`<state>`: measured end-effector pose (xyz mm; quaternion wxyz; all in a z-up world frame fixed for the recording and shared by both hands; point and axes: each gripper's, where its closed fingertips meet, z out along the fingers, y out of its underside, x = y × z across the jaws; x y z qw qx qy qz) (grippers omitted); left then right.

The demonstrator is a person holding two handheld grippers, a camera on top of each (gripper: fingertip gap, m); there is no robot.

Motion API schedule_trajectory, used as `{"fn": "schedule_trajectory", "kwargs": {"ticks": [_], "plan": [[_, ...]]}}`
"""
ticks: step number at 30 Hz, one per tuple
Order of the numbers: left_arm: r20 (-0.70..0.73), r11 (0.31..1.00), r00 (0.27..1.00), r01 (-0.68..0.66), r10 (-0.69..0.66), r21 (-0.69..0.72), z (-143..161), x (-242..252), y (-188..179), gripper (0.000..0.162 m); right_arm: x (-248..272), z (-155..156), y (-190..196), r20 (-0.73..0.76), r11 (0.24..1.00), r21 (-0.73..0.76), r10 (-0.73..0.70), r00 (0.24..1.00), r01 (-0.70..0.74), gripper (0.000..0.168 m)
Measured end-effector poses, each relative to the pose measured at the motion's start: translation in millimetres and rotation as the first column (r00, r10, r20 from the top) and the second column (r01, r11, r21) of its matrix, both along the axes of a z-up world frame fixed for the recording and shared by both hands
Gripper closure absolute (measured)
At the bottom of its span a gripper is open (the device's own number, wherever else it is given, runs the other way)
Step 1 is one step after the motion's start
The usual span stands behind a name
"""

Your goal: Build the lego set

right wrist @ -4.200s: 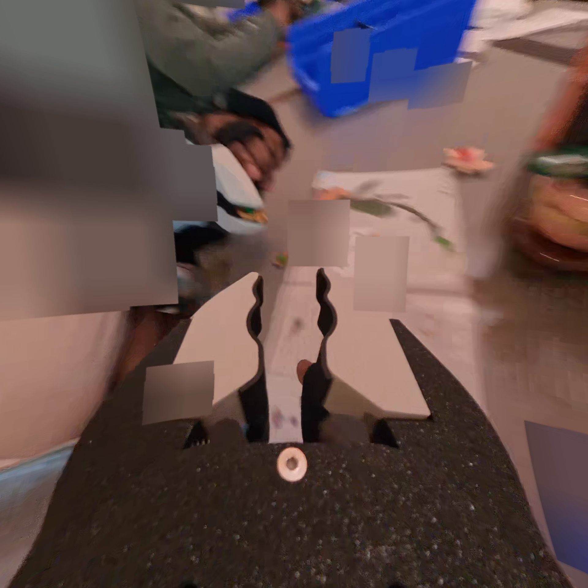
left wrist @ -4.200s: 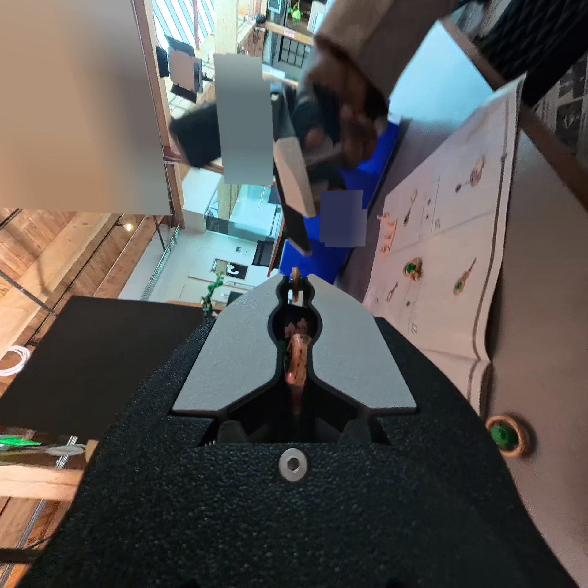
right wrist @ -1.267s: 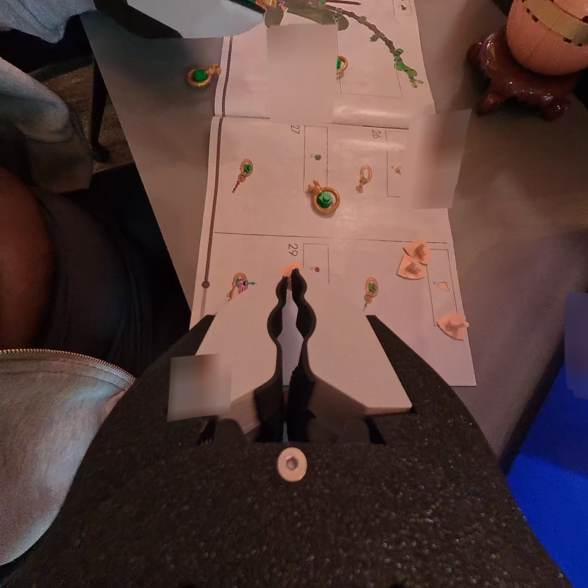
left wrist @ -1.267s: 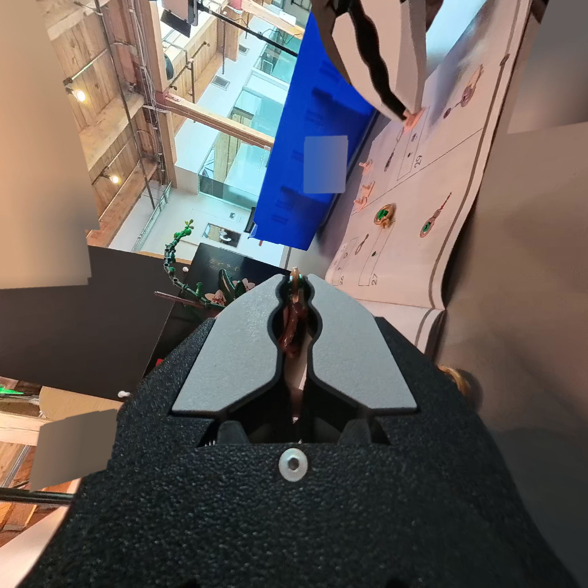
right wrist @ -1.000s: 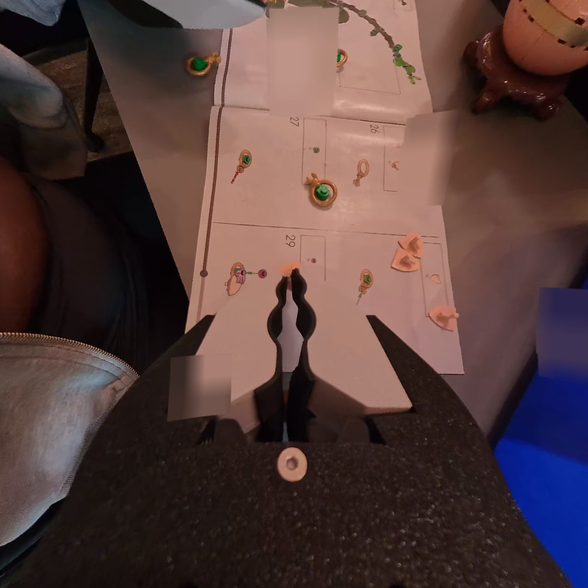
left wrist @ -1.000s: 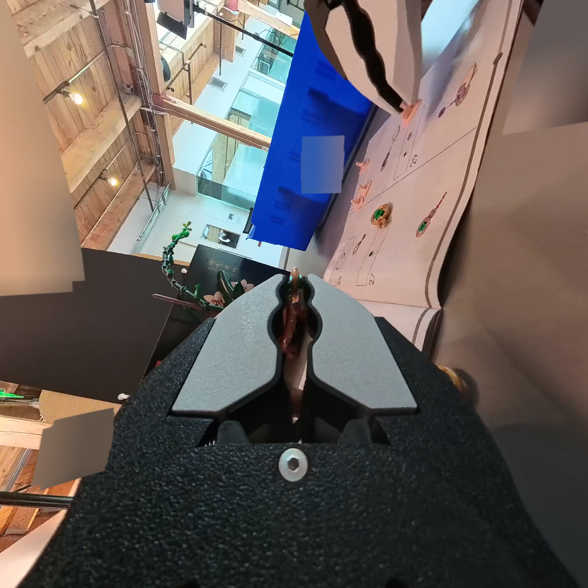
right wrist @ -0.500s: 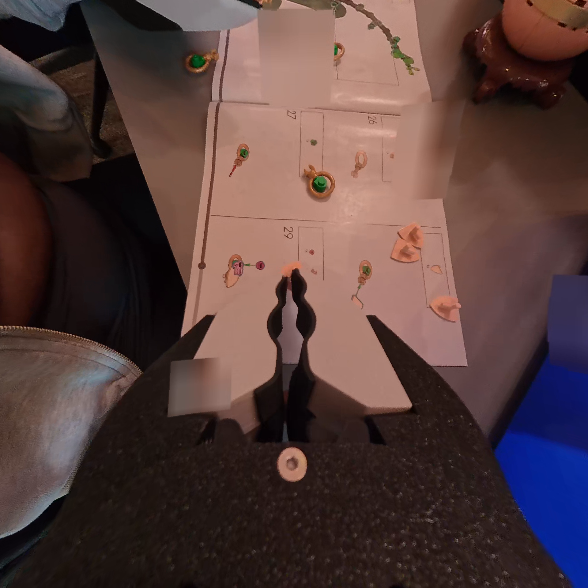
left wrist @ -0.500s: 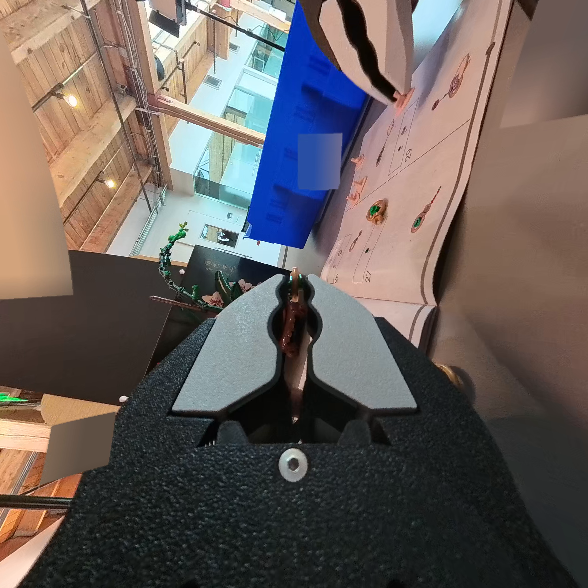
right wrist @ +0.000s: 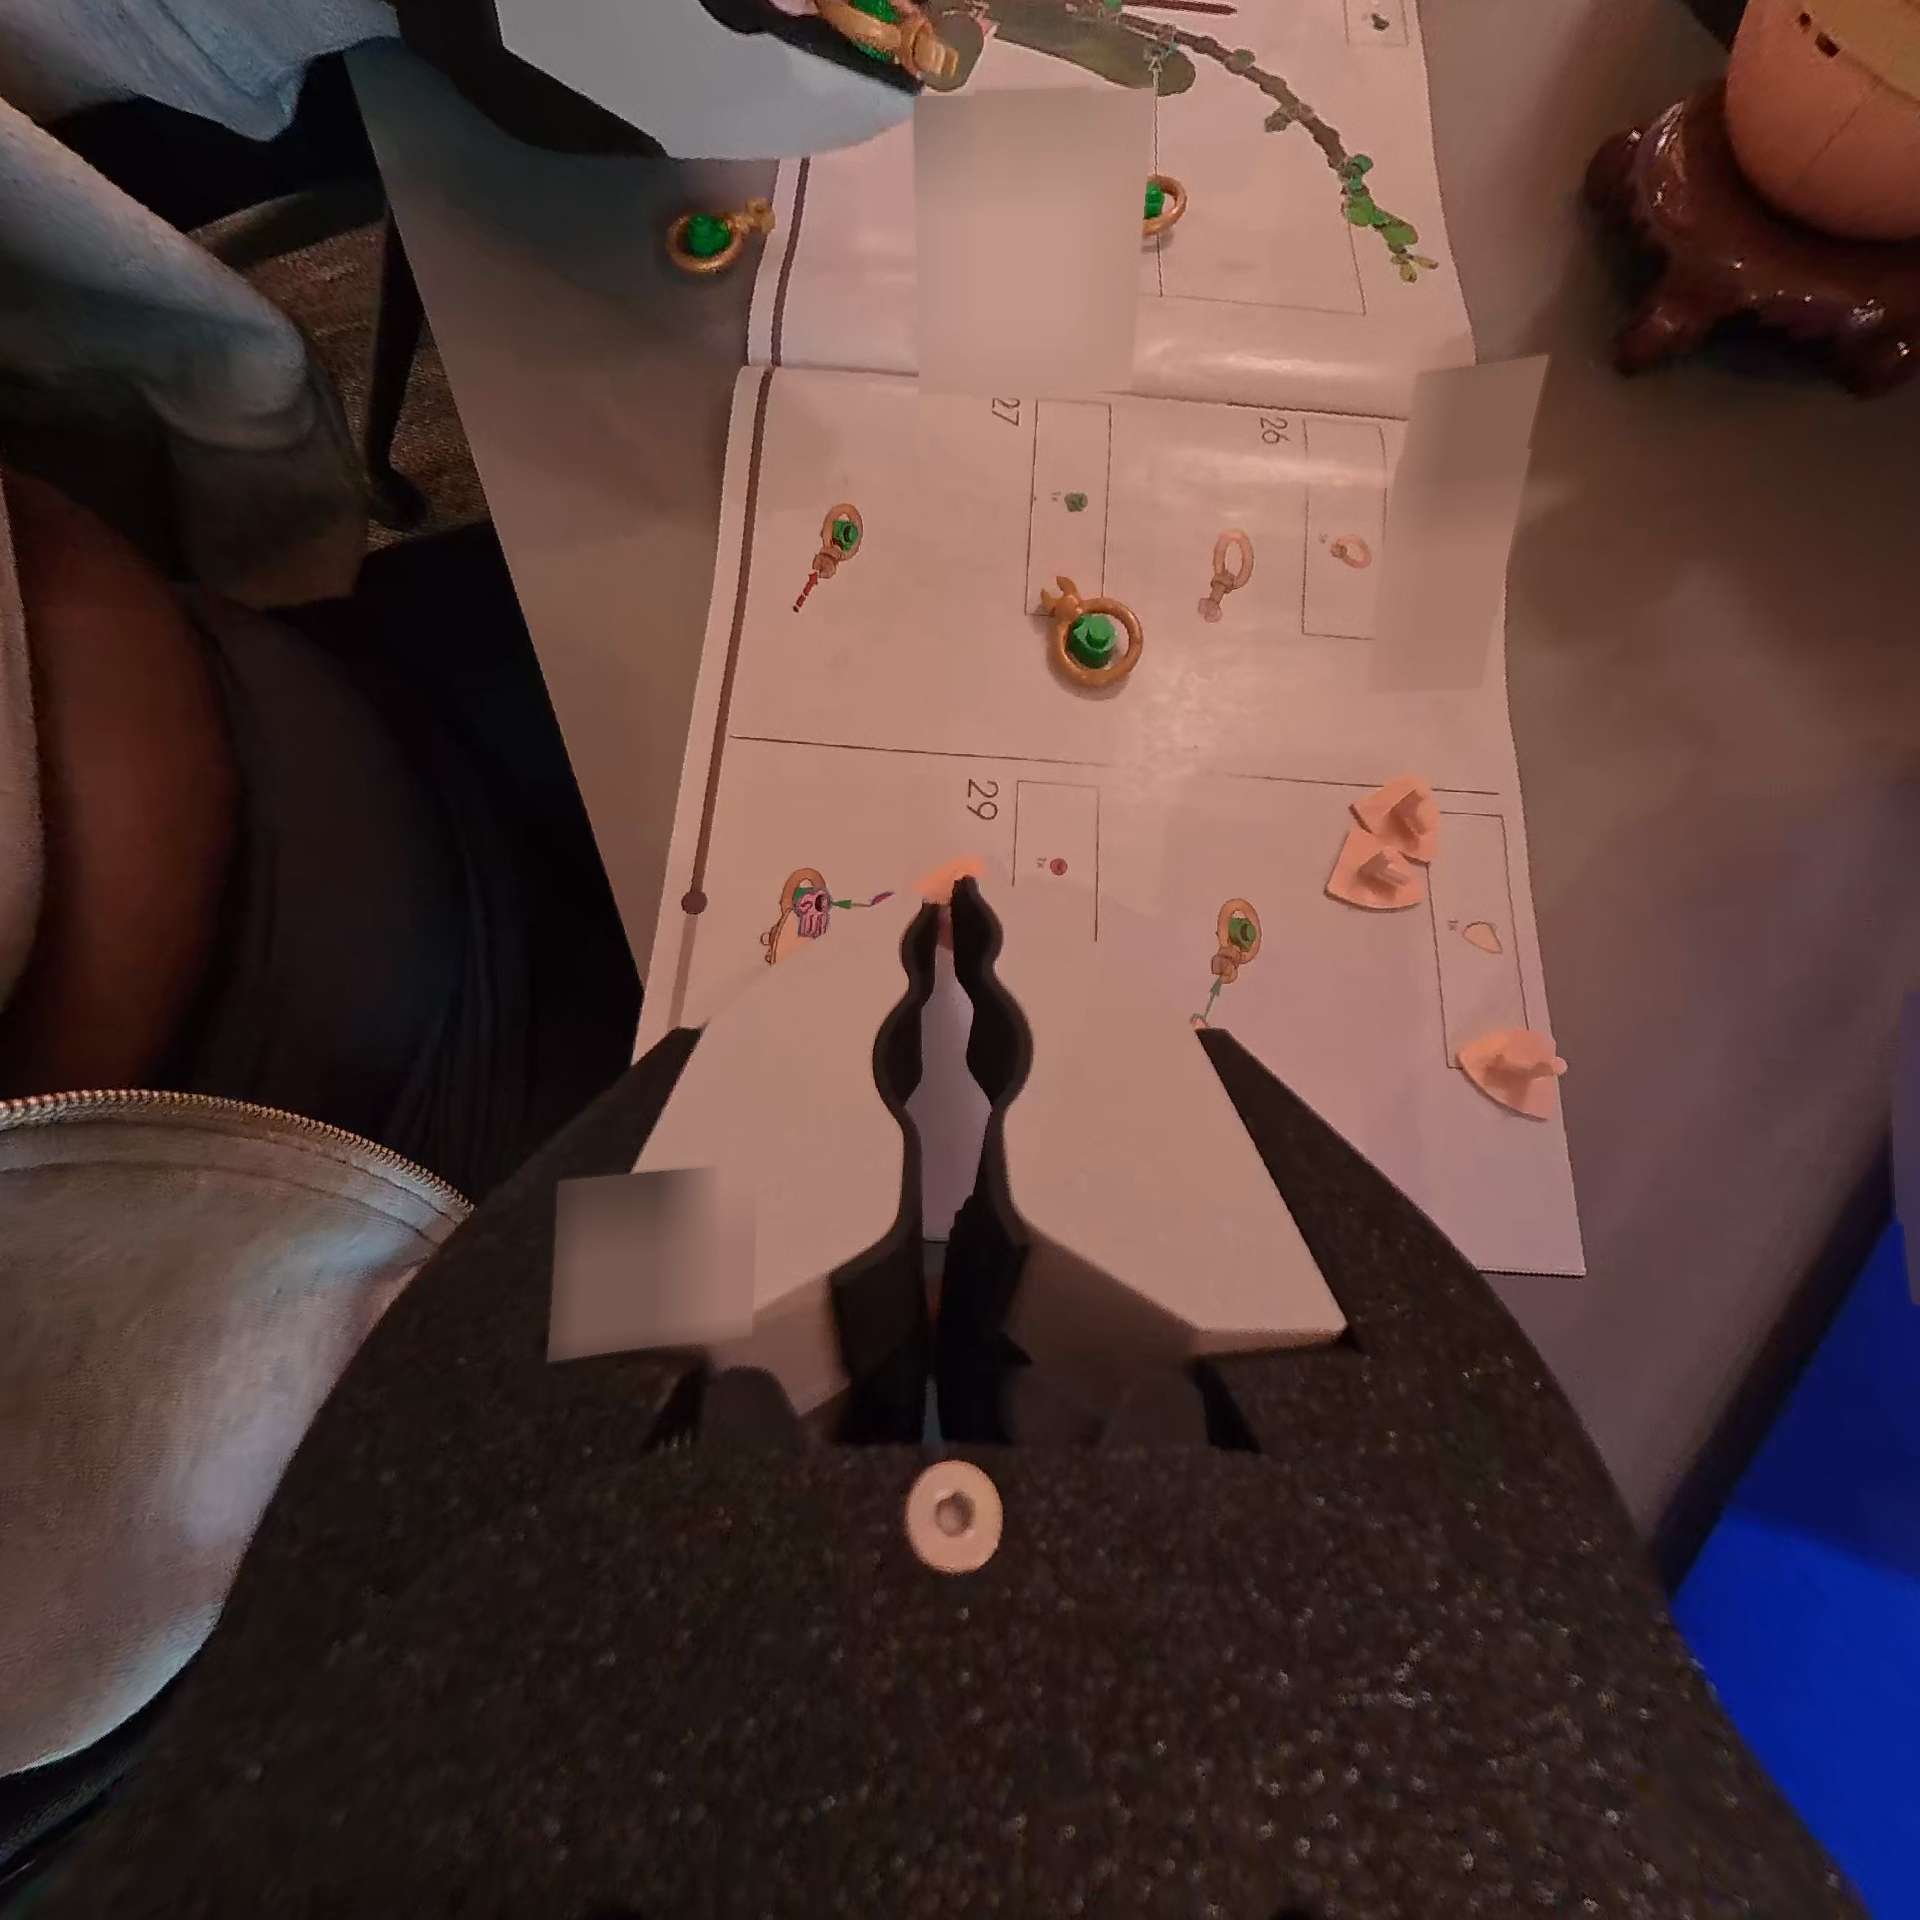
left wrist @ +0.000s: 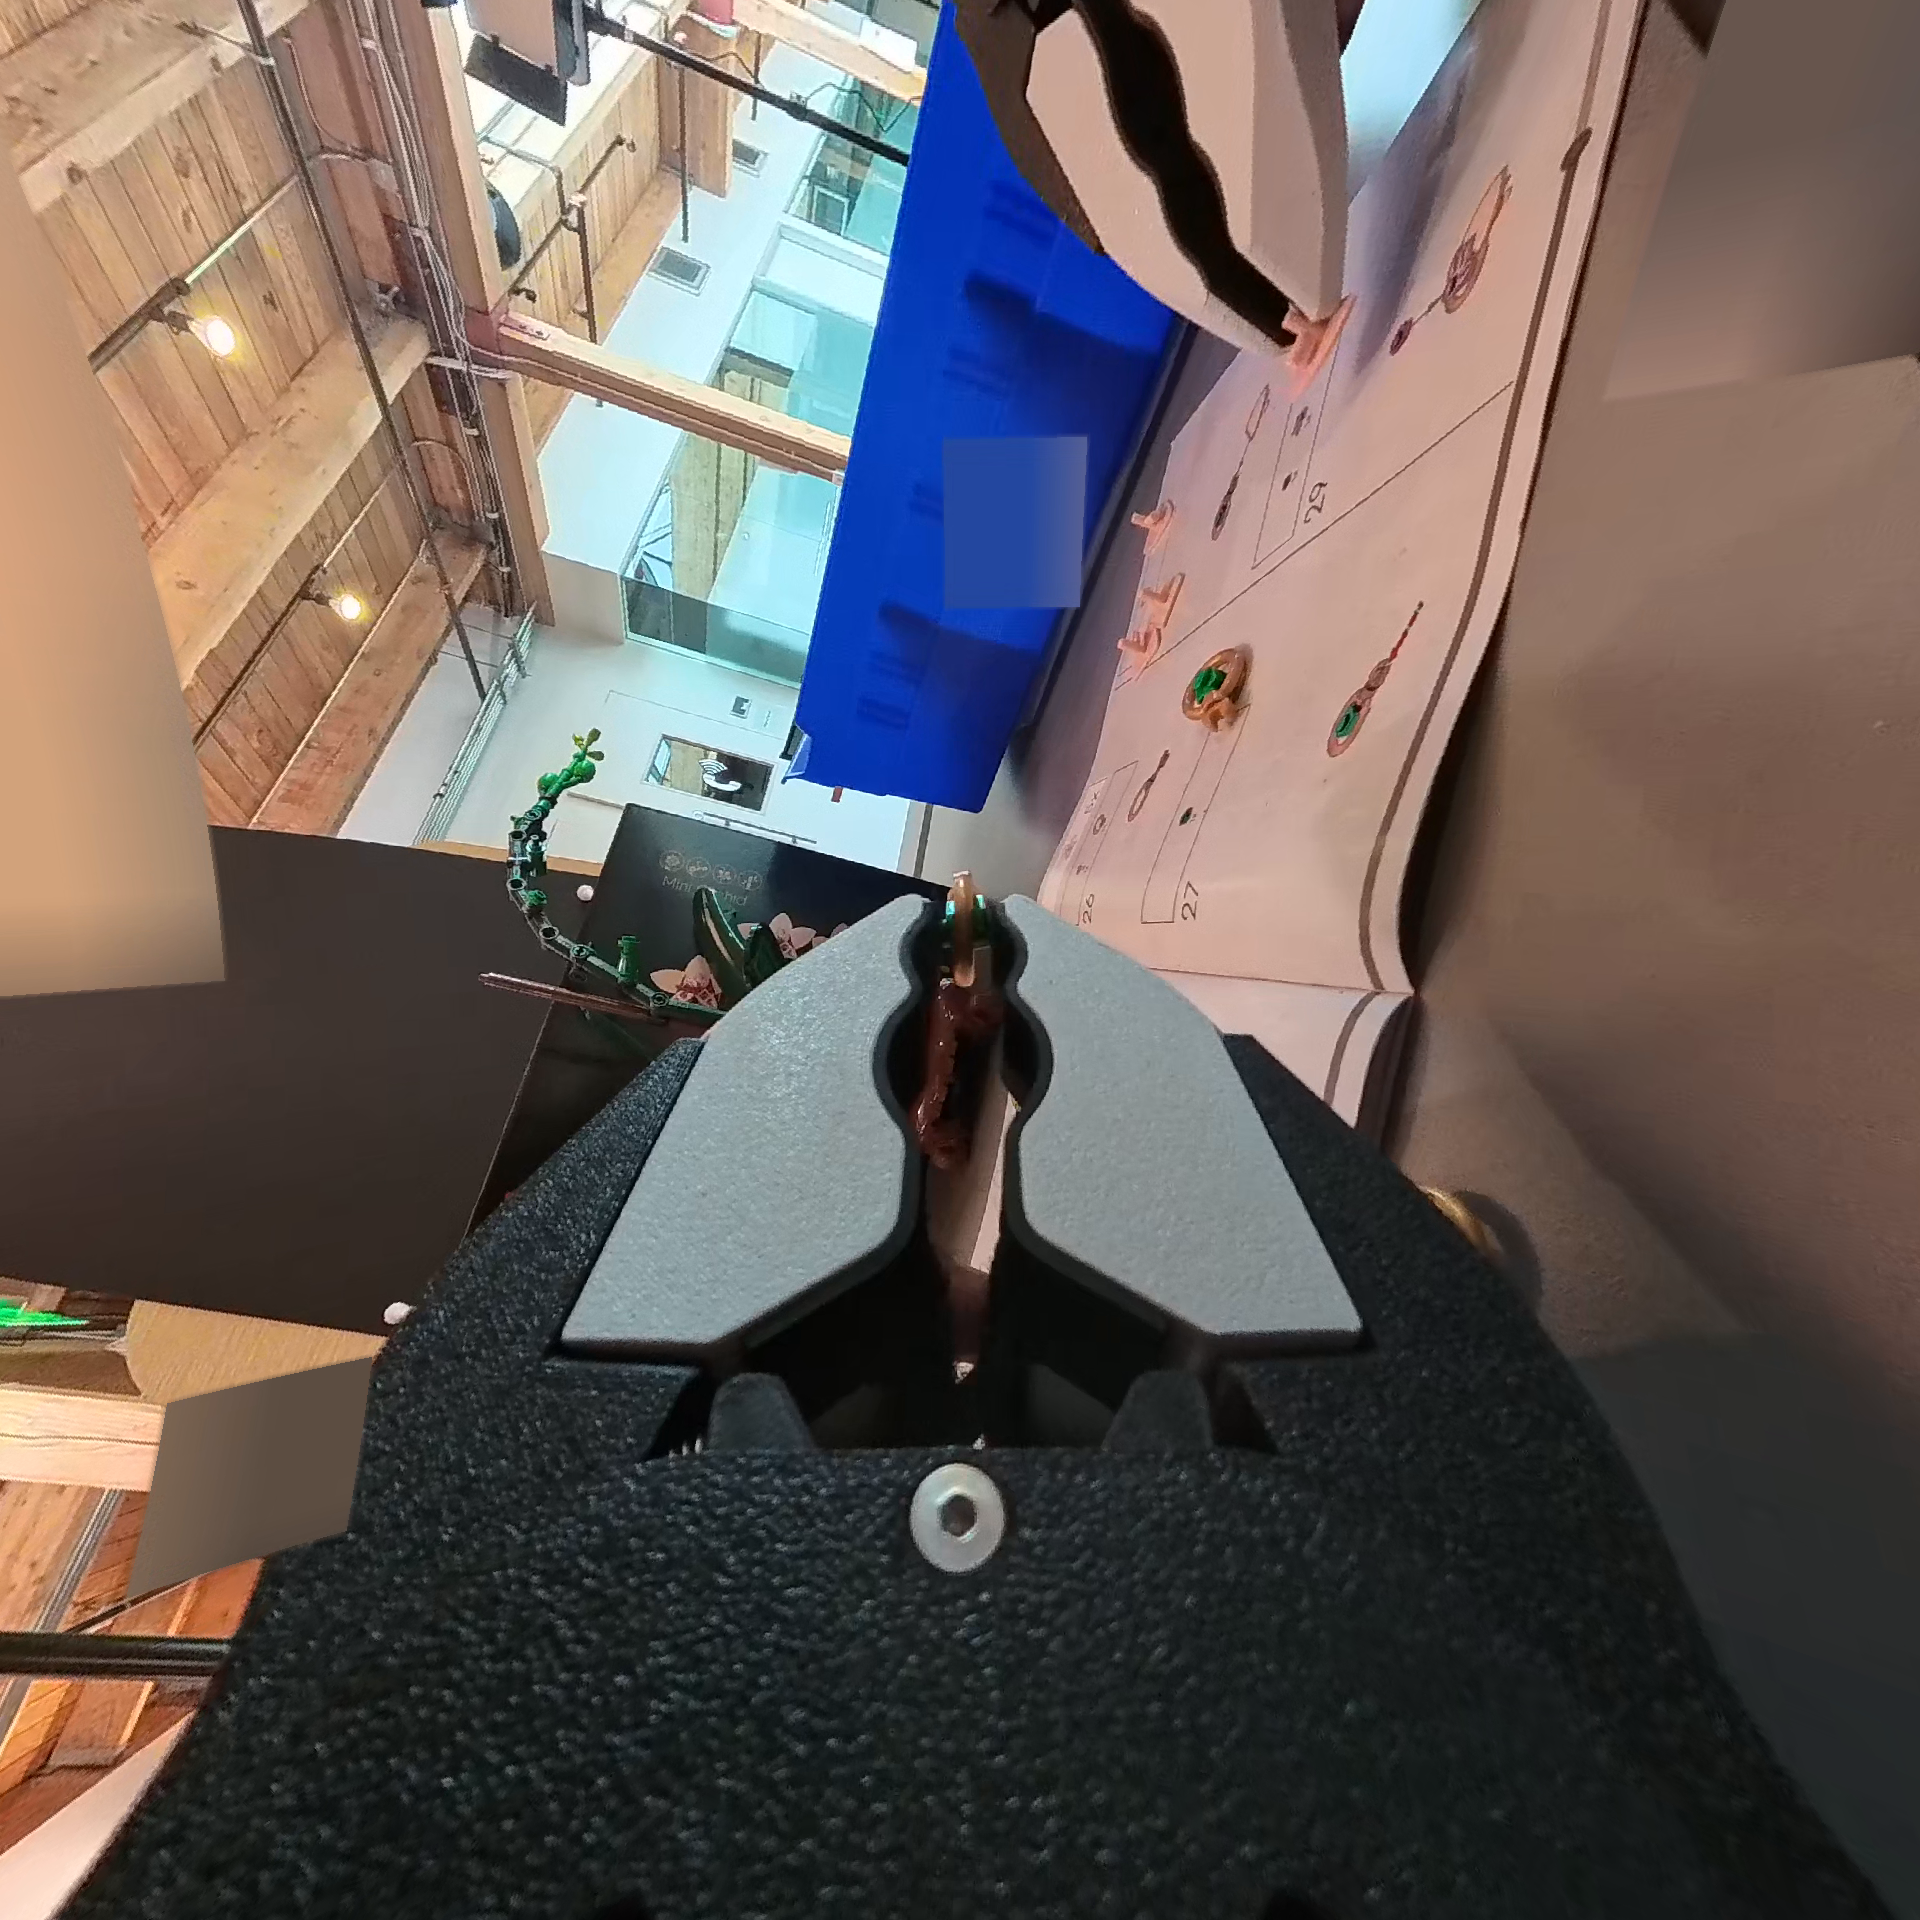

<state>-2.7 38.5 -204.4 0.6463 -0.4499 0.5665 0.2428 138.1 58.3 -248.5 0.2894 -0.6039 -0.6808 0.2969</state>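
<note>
1. A grey table (right wrist: 1662,727) carries an open instruction booklet (right wrist: 914,686), with a blue bin (left wrist: 935,520) along its far edge and a timber-walled hall beyond.
2. The right gripper (right wrist: 948,902) points down at the booklet, its fingers nearly together at the tips, pinching a small peach petal piece (right wrist: 951,871) just over the page.
3. The left gripper (left wrist: 966,914) is tilted sideways near the booklet's fold, its fingers closed around a gold ring piece (left wrist: 964,920) that pokes out past the tips, with a brown part behind it.
4. Three more peach petals (right wrist: 1387,847) lie loose on the page's right side.
5. A gold ring with a green stud (right wrist: 1091,639) rests mid-page; another (right wrist: 712,234) lies on the table beside the booklet.
6. A brown-footed pot model (right wrist: 1766,208) stands at the far right corner.
</note>
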Motion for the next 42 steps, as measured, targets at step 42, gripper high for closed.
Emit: {"fn": "schedule_trajectory", "kwargs": {"ticks": [42], "plan": [[-0.028,1.000,1.000,0.009,-0.009,0.007,-4.8,3.3,-0.2,0.154,-8.4,35.8,7.0,0.282,0.998,0.015,-0.067,0.957,0.065,0.150]]}}
